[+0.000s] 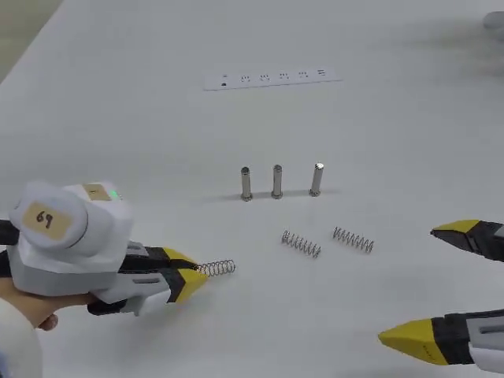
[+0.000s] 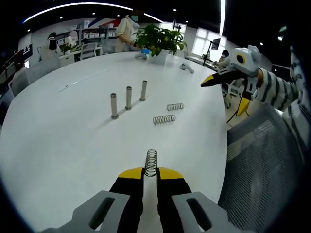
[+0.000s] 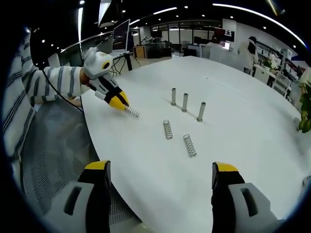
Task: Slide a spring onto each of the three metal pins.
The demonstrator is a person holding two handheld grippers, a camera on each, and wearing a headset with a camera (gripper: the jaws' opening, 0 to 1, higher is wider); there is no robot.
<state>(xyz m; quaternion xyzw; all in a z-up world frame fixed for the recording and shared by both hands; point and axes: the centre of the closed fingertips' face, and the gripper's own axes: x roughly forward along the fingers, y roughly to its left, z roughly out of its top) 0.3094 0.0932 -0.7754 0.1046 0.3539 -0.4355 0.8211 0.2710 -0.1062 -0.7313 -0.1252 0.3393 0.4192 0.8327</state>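
Table: white and wide; everything here stands or lies on it.
My left gripper: low at the left side of the head view, with my hand around its grey body. Its yellow-tipped jaws are pressed together and they clamp one end of a spring.
My right gripper: at the lower right of the head view, well apart from the pins. Its two jaws stand wide apart and there is nothing between them.
Power strip: white and flat, it lies on the far side of the table, beyond the pins.
Pins: three metal ones, upright in a short row near the middle of the table, close to each other but not touching: the left pin, the middle pin and the right pin. All three are bare.
Held spring: it sticks out from the tips of my left gripper, about level, with its free end toward the right. I cannot tell if it touches the table.
Loose springs: the first loose spring and the second loose spring lie flat side by side, apart from each other, on my side of the middle and right pins.
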